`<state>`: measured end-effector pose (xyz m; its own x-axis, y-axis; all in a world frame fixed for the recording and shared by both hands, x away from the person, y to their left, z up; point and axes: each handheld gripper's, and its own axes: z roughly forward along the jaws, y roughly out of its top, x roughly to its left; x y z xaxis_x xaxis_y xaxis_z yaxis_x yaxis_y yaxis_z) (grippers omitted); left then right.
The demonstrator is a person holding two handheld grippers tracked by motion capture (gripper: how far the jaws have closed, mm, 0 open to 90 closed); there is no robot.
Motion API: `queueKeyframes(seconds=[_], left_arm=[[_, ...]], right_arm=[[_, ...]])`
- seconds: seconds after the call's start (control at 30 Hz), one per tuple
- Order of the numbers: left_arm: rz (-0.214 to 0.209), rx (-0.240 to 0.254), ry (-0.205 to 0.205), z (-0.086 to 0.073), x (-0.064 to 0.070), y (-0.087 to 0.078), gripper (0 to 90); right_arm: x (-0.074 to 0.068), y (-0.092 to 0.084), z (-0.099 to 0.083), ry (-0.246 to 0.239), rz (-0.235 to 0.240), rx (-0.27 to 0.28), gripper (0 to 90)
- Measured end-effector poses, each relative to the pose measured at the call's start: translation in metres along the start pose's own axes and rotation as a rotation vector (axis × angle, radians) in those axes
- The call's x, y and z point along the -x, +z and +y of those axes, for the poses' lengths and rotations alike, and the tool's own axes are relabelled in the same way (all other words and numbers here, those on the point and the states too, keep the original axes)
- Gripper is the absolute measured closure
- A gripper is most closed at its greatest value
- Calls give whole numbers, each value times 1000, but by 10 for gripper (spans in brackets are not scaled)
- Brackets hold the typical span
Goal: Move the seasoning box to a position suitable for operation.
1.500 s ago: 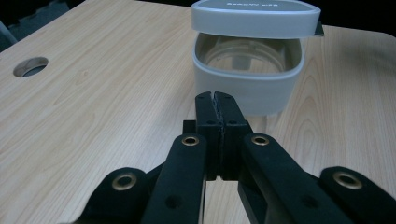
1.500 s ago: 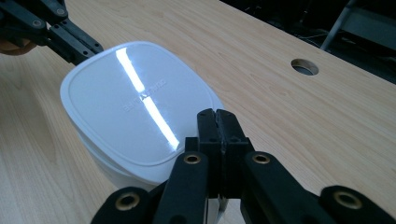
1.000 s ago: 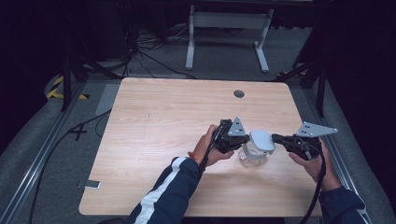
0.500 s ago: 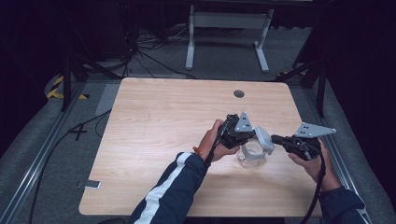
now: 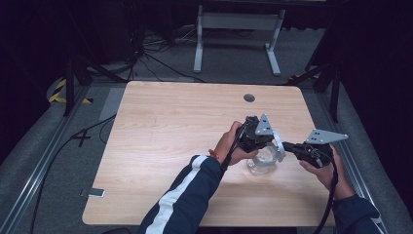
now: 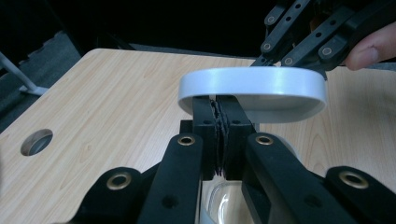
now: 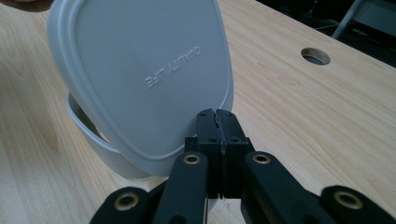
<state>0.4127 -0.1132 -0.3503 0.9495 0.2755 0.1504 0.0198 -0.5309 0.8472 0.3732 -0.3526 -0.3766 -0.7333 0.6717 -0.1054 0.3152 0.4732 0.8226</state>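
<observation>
On the right half of the table [image 5: 160, 146], near edge: a clear container [image 5: 260, 162] sits between the two hands.
Container: transparent, lid off; nothing can be made out inside it; in the right gripper view its rim curves below the lid.
Lid [image 5: 278, 146]: grey-white, rounded, held tilted above the container's right side, apart from its rim.
Left claw [image 6: 223, 122]: jaws pressed together with their tips against the lid's near edge; the lid's rim hides whether they pinch it.
Right claw [image 7: 218, 129]: jaws closed flat against each other at the lid's edge; a grip on the lid cannot be confirmed.
Left gripper view: lid seen edge-on as a flat oval band, the right gripper's black jaws [image 6: 299, 37] meeting its far right edge, a fingertip beside them.
Right gripper view: lid's broad face, raised lettering reading mirrored.
High view: a round hole [image 5: 249, 98] in the table at the far side.
</observation>
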Motion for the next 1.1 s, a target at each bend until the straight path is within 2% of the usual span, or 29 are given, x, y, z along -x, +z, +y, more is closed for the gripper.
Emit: queueKeyframes(seconds=[0.03,0.13,0.17,0.27,0.37,0.47,0.63,0.77,0.8,0.83,1.1], left_arm=[[4,-7,17,1,-1,1,866],[0,-12,6,4,-1,4,865],[0,-22,28,5,-2,5,865],[-2,-24,19,7,0,9,862],[-1,-31,42,10,-2,11,860],[-3,-28,20,12,0,14,852],[-9,-43,39,13,-1,17,849],[-8,-43,27,12,-1,18,850],[-4,-46,44,12,-2,17,849],[-9,-43,29,12,-2,18,849],[0,-61,42,8,-3,12,847]], right_arm=[[0,0,0,3,0,-1,899],[0,1,-1,6,1,1,897],[1,1,-2,6,3,0,898],[1,1,-2,9,4,-1,897],[2,2,-3,11,4,-5,896],[3,2,-4,11,3,-8,896],[4,2,-6,13,5,-17,884],[5,2,-7,16,4,-21,885],[5,2,-8,15,2,-22,881],[6,2,-8,14,0,-22,879],[7,-1,-10,13,-7,-20,881]])
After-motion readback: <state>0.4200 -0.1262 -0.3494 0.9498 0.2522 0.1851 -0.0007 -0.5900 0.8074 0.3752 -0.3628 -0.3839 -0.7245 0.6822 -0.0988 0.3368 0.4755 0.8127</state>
